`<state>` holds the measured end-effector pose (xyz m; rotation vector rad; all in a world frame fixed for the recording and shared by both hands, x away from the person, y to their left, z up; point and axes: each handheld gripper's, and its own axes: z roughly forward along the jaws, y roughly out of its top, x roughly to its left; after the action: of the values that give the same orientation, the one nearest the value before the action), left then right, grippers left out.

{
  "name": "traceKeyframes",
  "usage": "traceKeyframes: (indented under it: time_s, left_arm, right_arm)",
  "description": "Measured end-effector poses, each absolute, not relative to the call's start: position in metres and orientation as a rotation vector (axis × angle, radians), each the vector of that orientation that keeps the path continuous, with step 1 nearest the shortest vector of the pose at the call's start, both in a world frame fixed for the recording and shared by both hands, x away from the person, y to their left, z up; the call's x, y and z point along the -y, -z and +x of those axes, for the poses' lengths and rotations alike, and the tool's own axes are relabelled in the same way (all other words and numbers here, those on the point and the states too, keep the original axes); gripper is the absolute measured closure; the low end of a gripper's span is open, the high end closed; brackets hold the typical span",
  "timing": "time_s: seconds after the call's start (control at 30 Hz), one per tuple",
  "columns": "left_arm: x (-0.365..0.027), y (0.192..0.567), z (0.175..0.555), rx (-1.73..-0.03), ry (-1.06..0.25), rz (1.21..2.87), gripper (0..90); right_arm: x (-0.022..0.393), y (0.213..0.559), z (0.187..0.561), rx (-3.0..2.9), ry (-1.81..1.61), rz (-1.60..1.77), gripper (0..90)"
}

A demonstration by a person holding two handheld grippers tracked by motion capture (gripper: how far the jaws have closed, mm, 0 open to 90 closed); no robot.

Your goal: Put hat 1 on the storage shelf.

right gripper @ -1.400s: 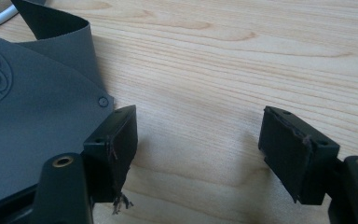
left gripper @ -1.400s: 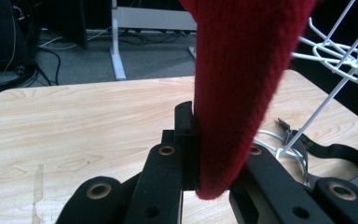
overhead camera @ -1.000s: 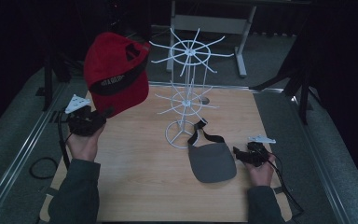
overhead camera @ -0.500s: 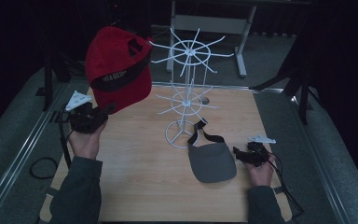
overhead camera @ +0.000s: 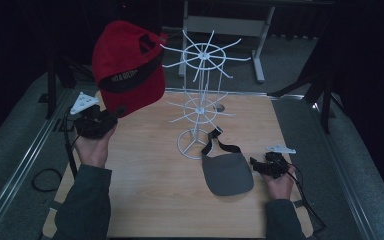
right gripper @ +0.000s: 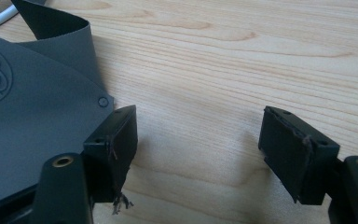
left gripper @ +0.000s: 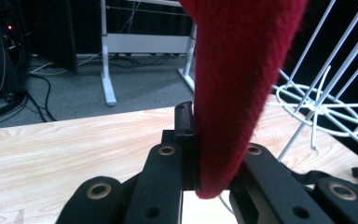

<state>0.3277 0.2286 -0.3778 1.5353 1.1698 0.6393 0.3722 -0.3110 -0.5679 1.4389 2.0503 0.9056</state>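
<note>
Left gripper (overhead camera: 111,116): its jaws are clamping tight on the lower edge of the red cap (overhead camera: 125,70), holding it up in the air over the table's left side, just beside the rack.
Red cap, close up (left gripper: 242,84): the knit cloth is running out of the top of the left gripper view, so its upper part is being cut off; one jaw is sitting behind the cloth.
Writing on cap: a black band is carrying pale lettering, too small and blurred to read.
Right gripper (right gripper: 198,149): its jaws are standing wide apart with nothing between them, resting low over the bare wooden table (right gripper: 242,65) just beside the grey visor (overhead camera: 227,172).
Grey visor, close up (right gripper: 23,135): a round embossed mark is showing at the left edge, half cut off and unreadable.
White wire rack (overhead camera: 200,100): it is standing at the table's middle, its thin arms fading against the dark background.
Room behind: it is lying in deep shadow, hard to make out.
</note>
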Motion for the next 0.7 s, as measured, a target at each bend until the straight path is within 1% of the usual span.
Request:
traceKeyframes:
  time_s: [0.4,0.7]
  left_arm:
    - [-0.232,0.366,0.326,-1.150,-0.637,1.485,85.8]
    - [-0.225,0.363,0.326,-1.127,-0.645,1.515,85.8]
  right_arm:
    - [0.311,0.568,0.372,-2.050,-0.906,1.439,28.0]
    - [0.311,0.568,0.372,-2.050,-0.906,1.439,28.0]
